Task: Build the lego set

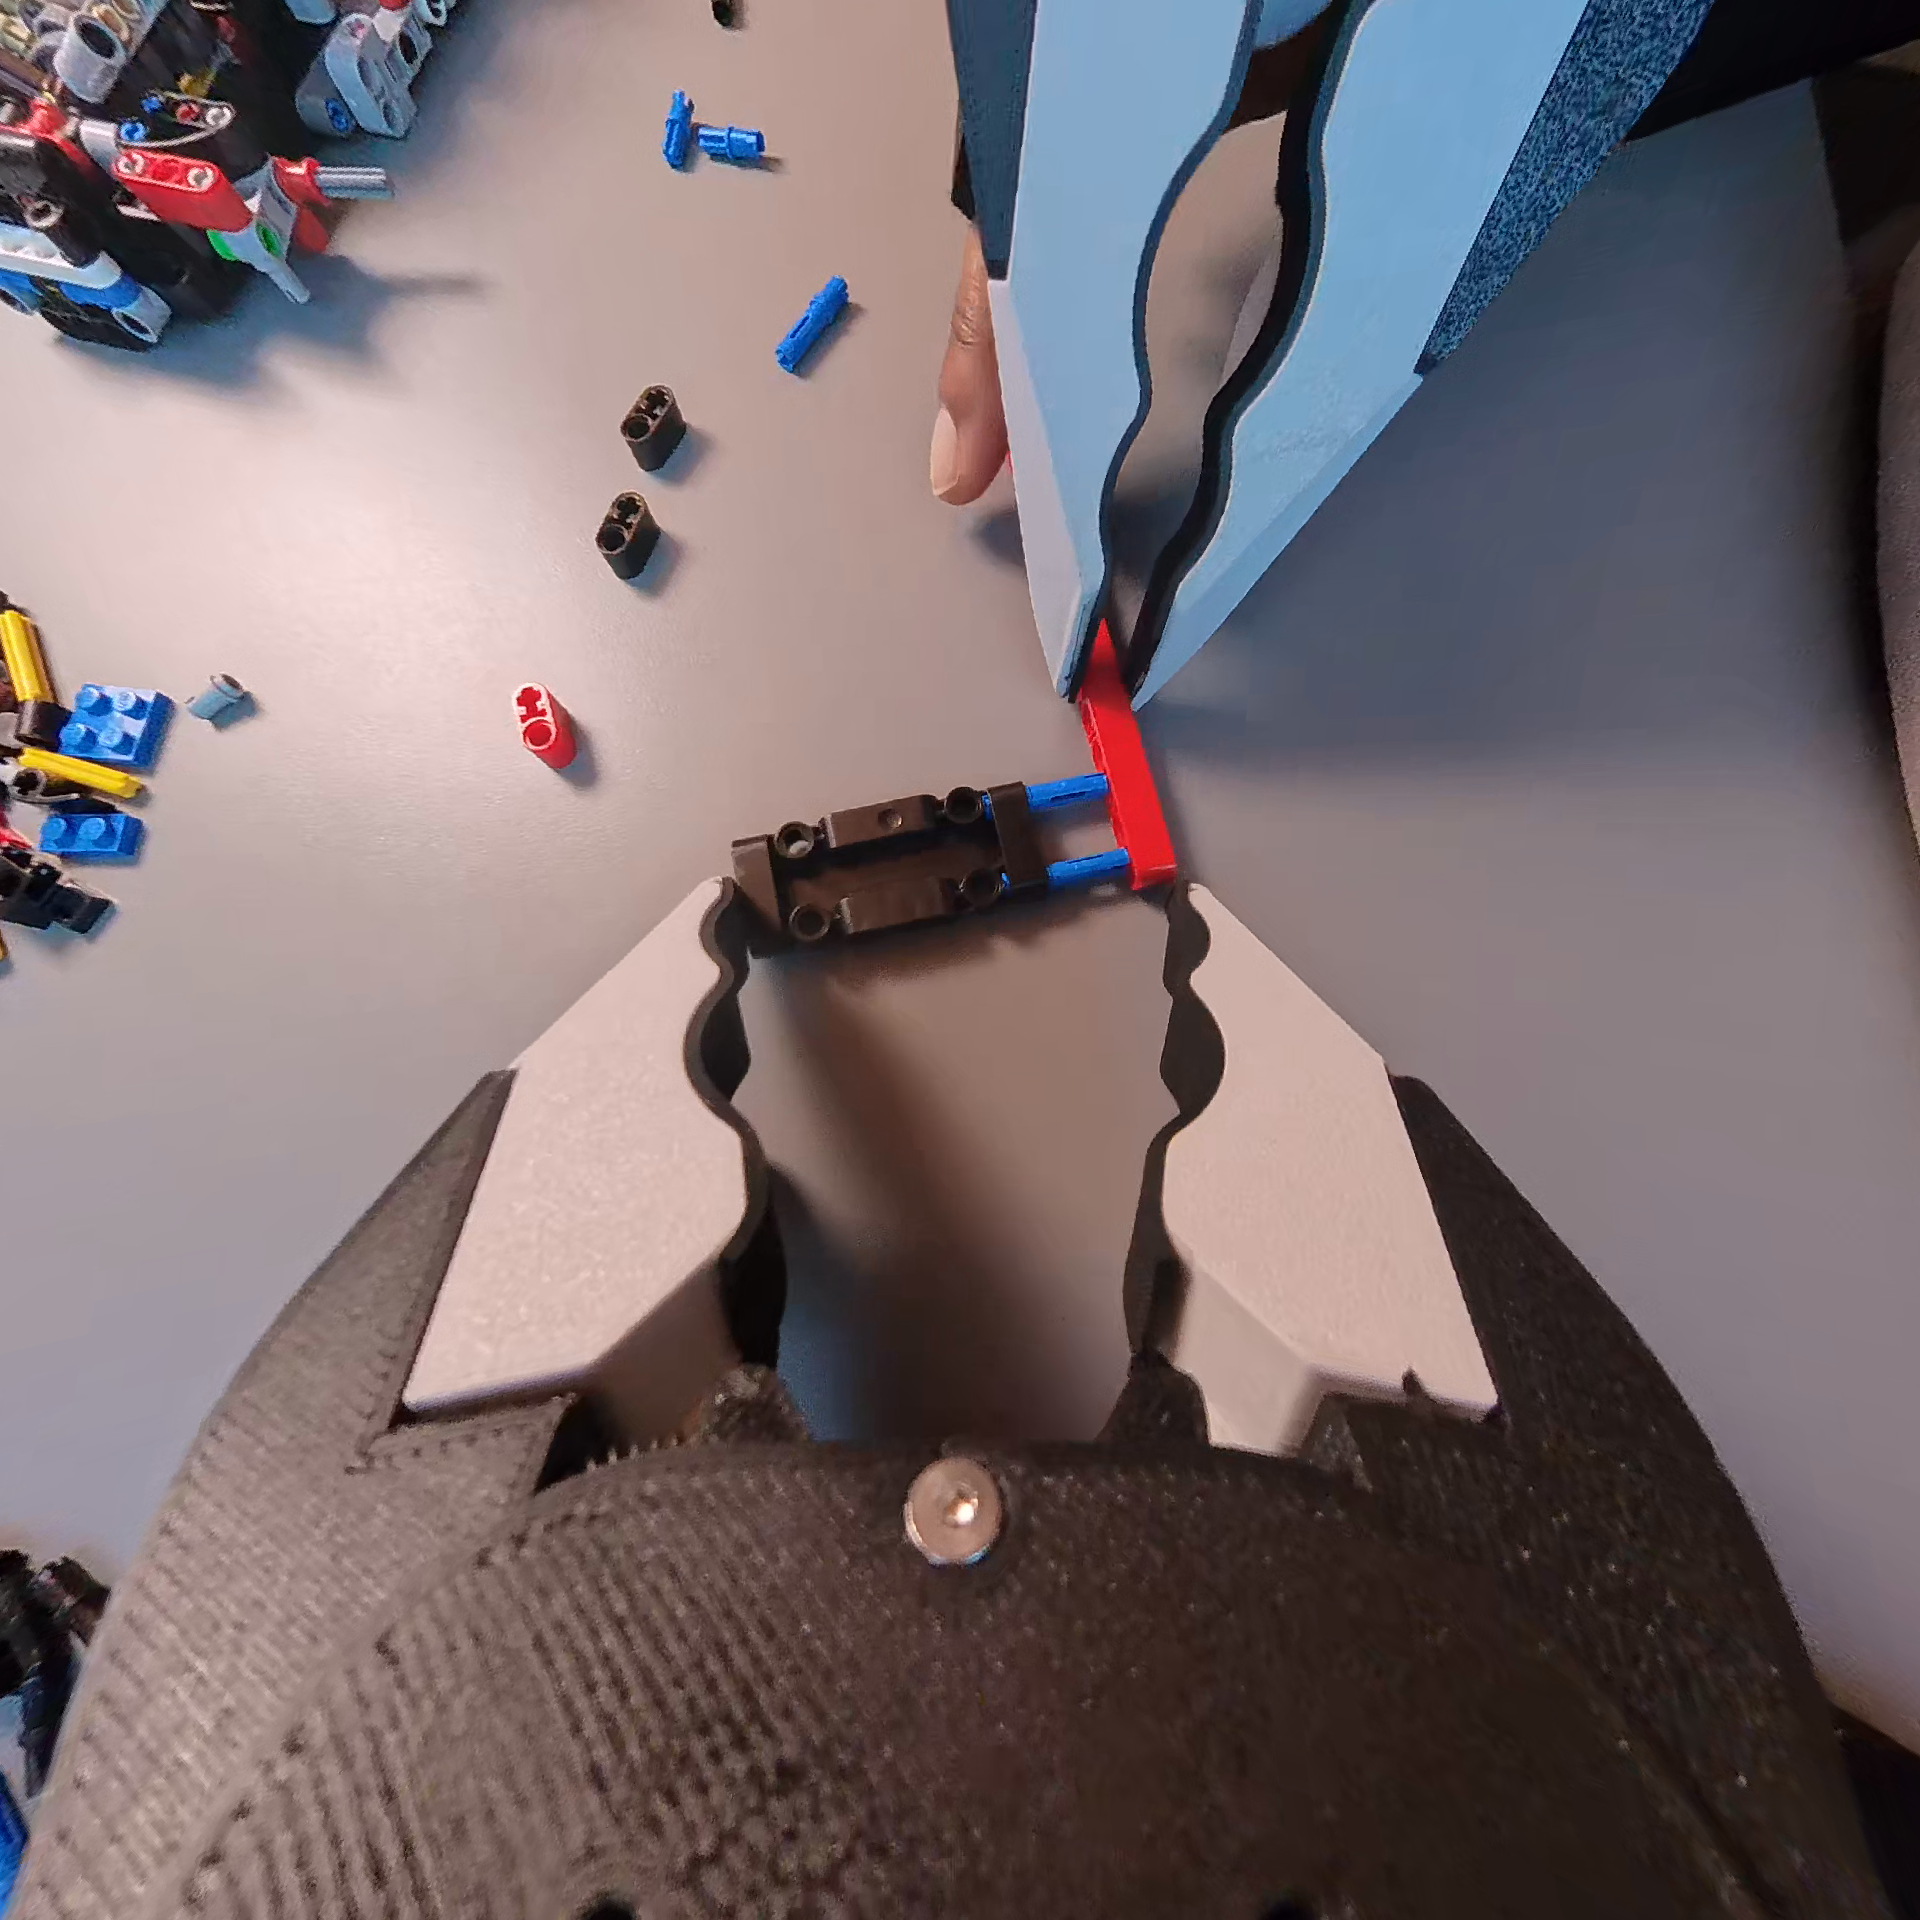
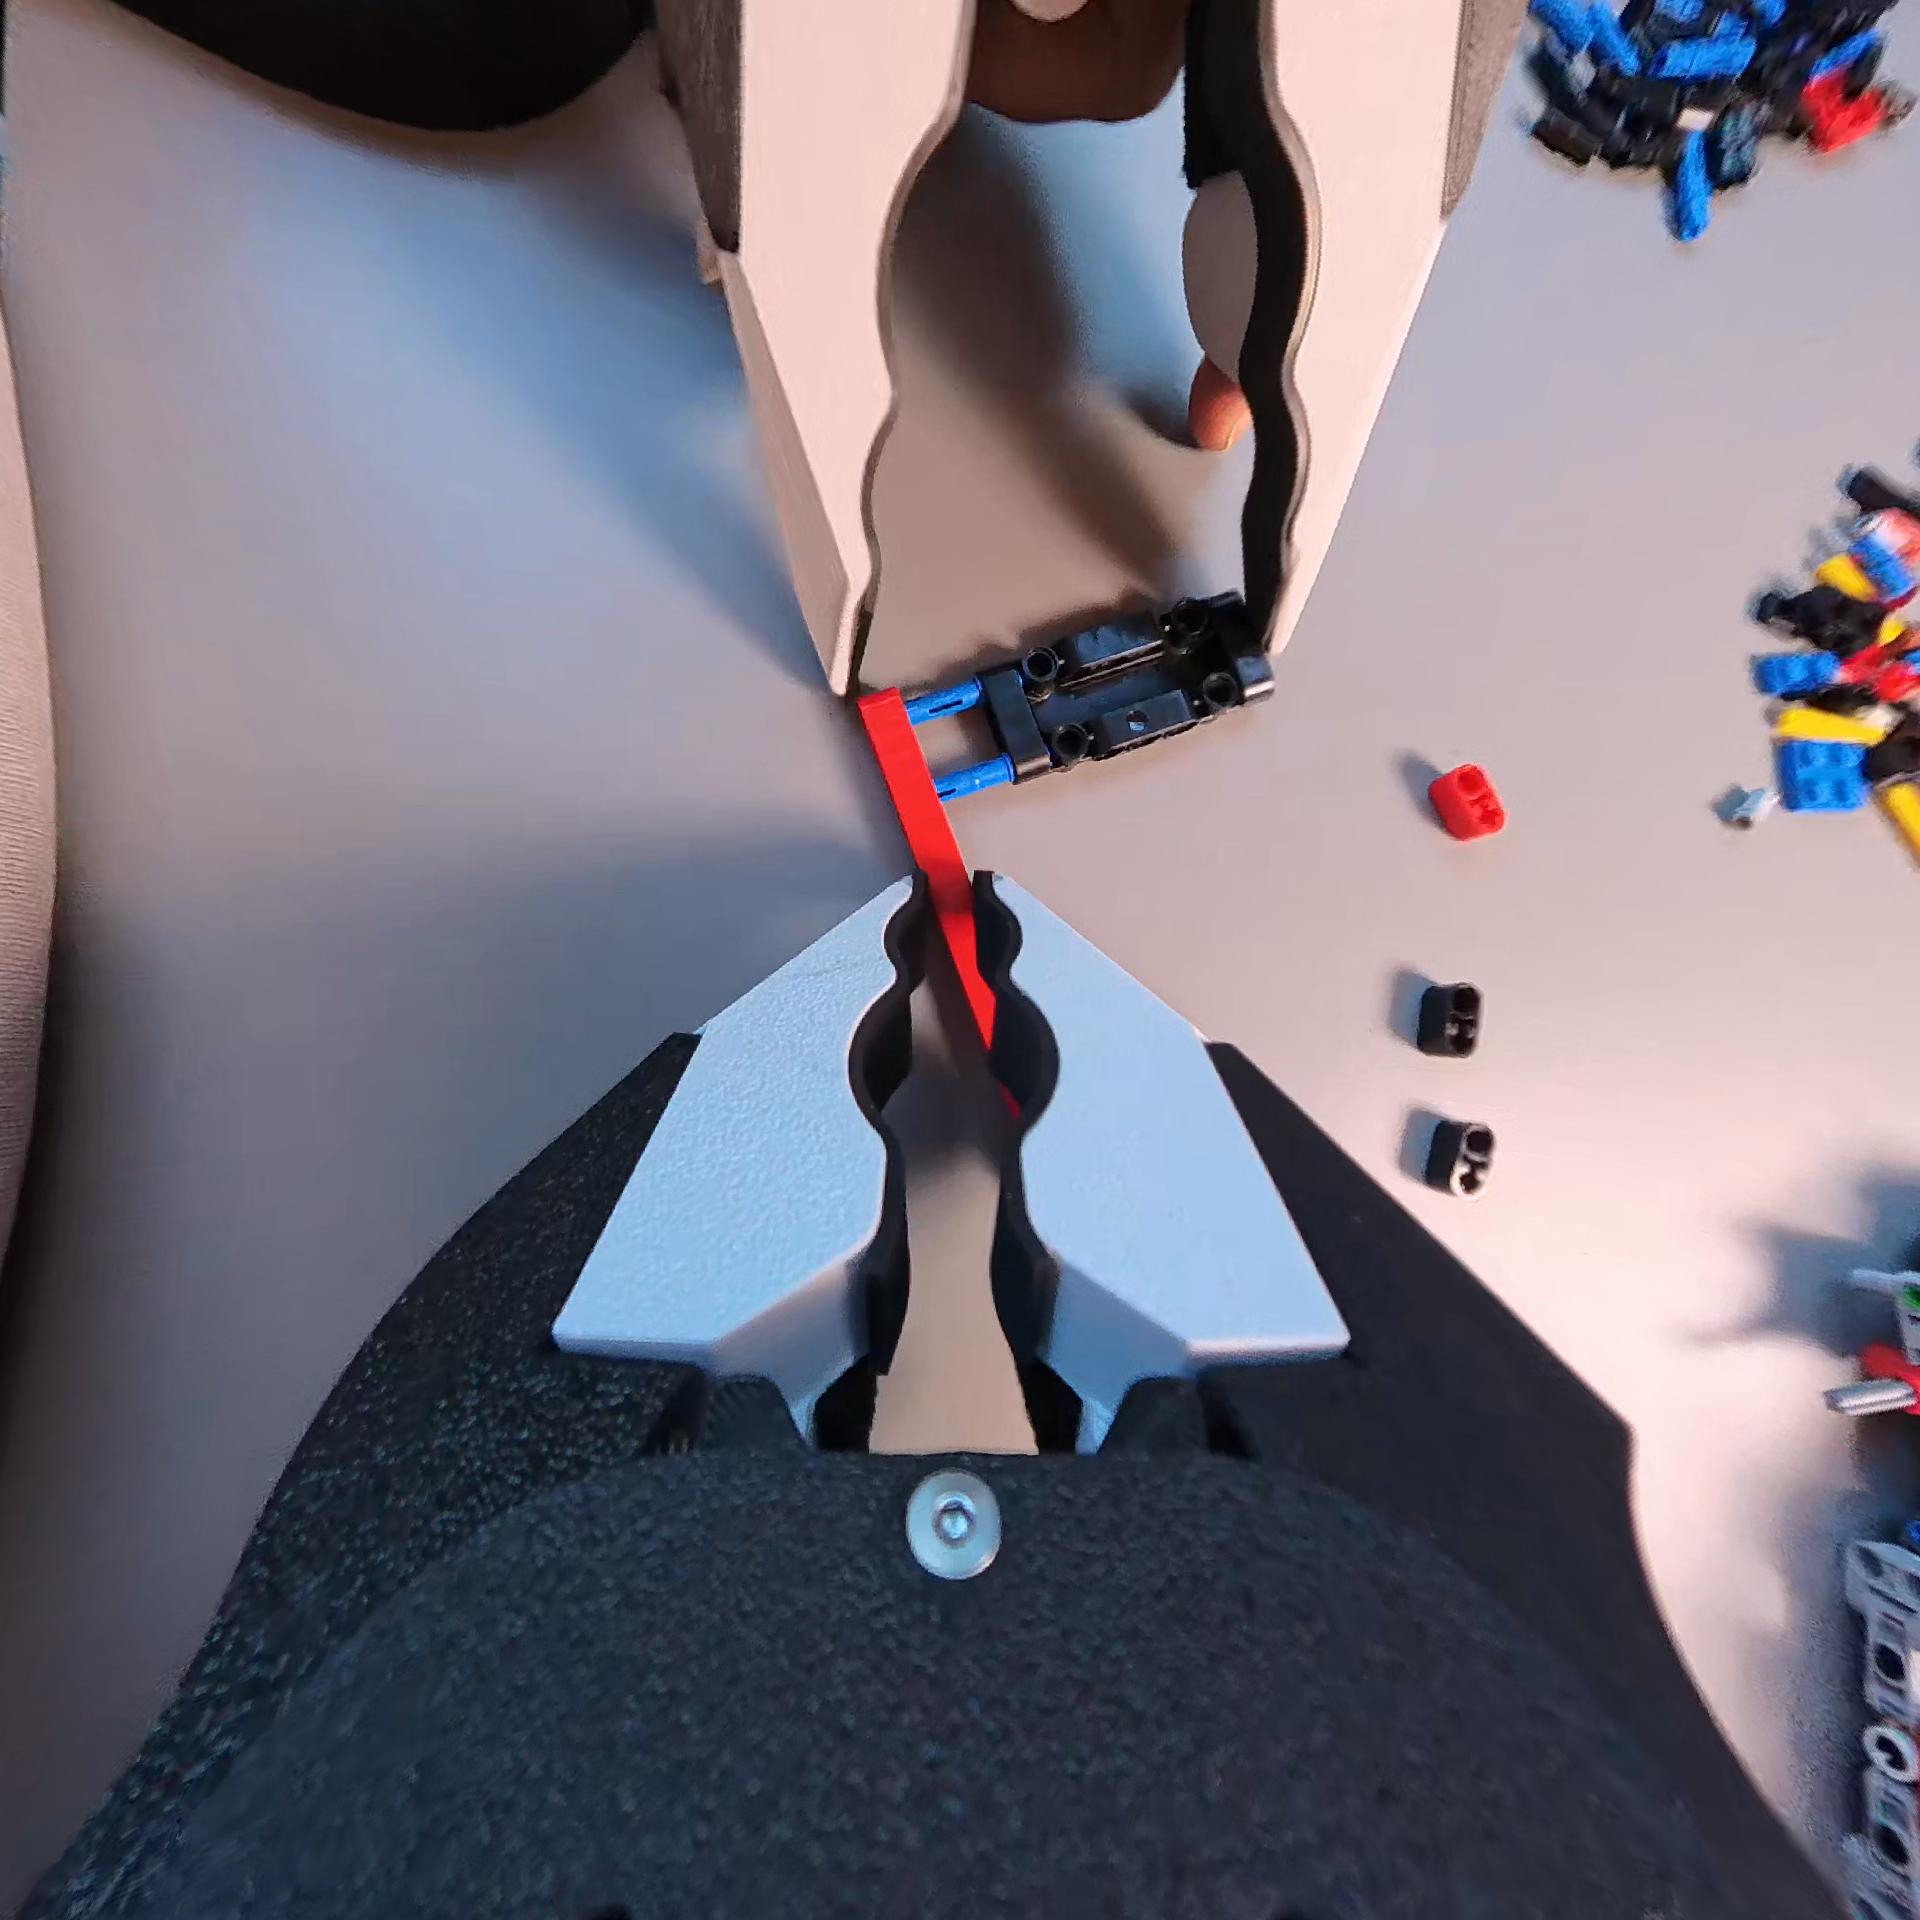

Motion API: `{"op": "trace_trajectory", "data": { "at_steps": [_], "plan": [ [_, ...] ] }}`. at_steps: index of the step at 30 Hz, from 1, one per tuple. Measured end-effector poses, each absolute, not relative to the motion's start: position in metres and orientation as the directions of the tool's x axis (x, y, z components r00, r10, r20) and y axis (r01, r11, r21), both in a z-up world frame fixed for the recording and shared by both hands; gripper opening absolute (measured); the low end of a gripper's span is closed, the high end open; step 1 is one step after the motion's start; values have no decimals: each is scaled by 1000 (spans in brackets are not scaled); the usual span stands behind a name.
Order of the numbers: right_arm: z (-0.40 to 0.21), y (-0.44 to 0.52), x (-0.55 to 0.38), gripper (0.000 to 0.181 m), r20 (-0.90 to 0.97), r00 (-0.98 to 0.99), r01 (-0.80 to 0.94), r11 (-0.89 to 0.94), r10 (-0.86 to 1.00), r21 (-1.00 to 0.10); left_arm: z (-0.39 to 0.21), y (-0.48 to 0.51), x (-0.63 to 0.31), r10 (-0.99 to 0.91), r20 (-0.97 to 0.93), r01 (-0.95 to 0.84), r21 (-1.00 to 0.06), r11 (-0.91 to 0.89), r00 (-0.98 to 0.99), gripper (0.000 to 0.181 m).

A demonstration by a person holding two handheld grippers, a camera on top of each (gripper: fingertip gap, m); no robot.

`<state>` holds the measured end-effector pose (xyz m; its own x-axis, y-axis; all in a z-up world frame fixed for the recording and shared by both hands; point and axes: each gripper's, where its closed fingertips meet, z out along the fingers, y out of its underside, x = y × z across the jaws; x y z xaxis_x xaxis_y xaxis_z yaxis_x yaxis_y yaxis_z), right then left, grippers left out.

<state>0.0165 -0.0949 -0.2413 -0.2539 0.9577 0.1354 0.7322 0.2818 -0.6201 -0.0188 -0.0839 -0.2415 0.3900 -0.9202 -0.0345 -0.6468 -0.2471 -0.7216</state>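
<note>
The right gripper (image 2: 948, 883) pinches a flat red beam (image 2: 920, 790), pinned to a black frame (image 2: 1132, 686) between the left gripper's (image 1: 945, 894) wide-open jaws on the smooth counter (image 1: 1507, 831).

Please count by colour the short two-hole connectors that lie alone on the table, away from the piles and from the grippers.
Black connectors: 2
Red connector: 1
Total: 3
</note>
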Motion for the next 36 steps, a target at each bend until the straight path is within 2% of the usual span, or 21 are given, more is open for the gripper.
{"op": "trace_trajectory", "data": {
  "at_steps": [6,8,10,11,14,20,26,28,34,36],
  "plan": [
    [-239,-95,19,6,360,-279,656,450,890,-605,-234,-84,-20,-921,-96,-644,-741,-187,378,73],
    [-237,-90,19,5,465,-264,633,515,845,-578,-225,-89,-15,-935,-81,-609,-777,-158,346,58],
    [-238,-90,21,5,517,-292,609,573,805,-548,-223,-83,-15,-920,-135,-616,-776,-133,368,58],
    [-238,-94,22,5,502,-303,597,572,810,-563,-226,-78,-20,-905,-185,-653,-748,-123,382,58],
    [-238,-91,27,5,495,-294,600,561,818,-570,-221,-79,-19,-909,-140,-612,-777,-145,392,53],
    [-236,-91,37,5,402,-348,586,531,847,-611,-231,-71,-29,-901,-144,-632,-757,-167,410,47],
    [-235,-93,50,5,231,-466,600,497,854,-627,-238,-52,-32,-948,-66,-674,-719,-171,311,63],
    [-239,-90,50,5,226,-496,611,522,838,-595,-242,-53,-30,-962,36,-687,-693,-220,271,67],
    [-240,-83,52,5,235,-477,643,518,847,-564,-240,-73,-27,-962,99,-713,-653,-256,254,40],
    [-239,-78,57,9,213,-437,660,473,874,-584,-240,-90,-27,-958,116,-707,-653,-272,261,41]
  ]
}}
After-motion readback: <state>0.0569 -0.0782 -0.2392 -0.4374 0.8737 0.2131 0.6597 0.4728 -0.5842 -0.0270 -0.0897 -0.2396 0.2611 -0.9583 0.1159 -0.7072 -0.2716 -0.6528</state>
